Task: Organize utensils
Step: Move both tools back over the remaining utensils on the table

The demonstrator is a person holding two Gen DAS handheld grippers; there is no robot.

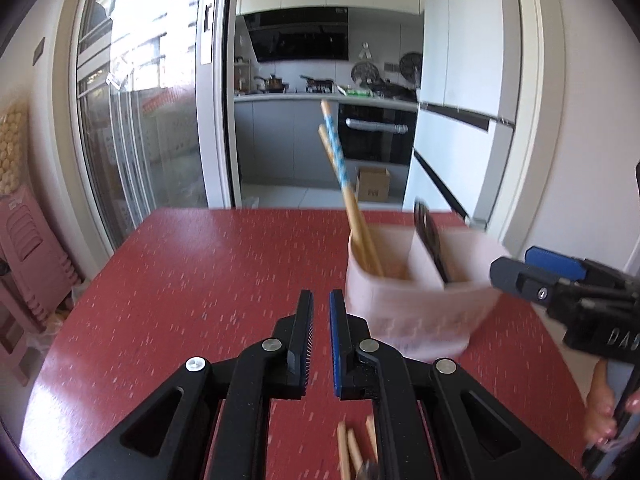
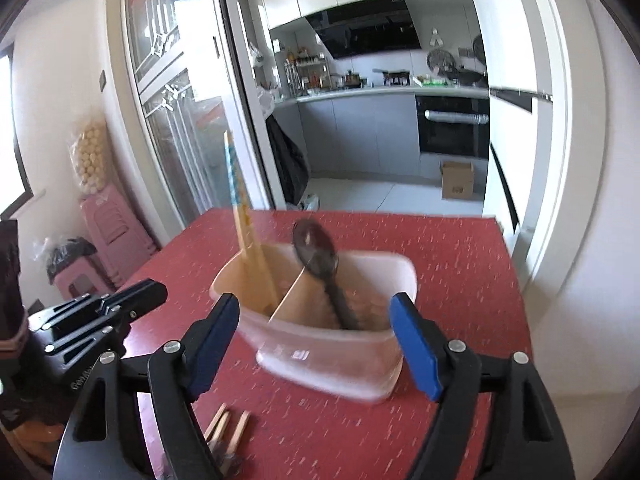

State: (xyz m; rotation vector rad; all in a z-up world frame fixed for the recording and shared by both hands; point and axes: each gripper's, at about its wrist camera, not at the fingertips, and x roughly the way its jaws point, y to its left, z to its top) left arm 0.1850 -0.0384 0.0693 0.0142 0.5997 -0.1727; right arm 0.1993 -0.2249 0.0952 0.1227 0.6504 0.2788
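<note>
- Two chopsticks (image 1: 352,208) stand in the left compartment of the pink caddy (image 2: 320,356), leaning away up-left; dark spoon (image 2: 320,264) in the right compartment, bowl end up.
- More chopsticks (image 2: 228,428) lie flat on the table (image 1: 180,280), just near-side of the caddy, below the grippers; only their ends in view, count uncertain.
- Likely light, stiff and slim; smooth lacquered wood, so prone to roll or slip between flat pads.
- Best taken across the shaft, somewhat back from the thick end, pads square to it; pinch near the tip likely to swing the stick.
- Caddy looks thin, light plastic, translucent; easy to nudge or tip when a stick is dropped in, so worth steadying.
- Left gripper (image 1: 321,320) nearly closed, narrow gap between pads, nothing between them; hovering just left of the caddy, near side.
- Right gripper (image 2: 316,344) spread wide, pads flanking the caddy's near wall on both sides; touching or not, cannot tell through the blur.
- Red speckled tabletop, hard, glossy, flat; little friction, so caddy and sticks apt to slide.
- Beyond the caddy, table's far edge, then an open doorway to a kitchen (image 2: 380,92): grey cabinets, oven, range hood.
- Left of the caddy, glass sliding door and stacked pink stools (image 2: 112,236); right of it, white fridge (image 1: 460,120).
</note>
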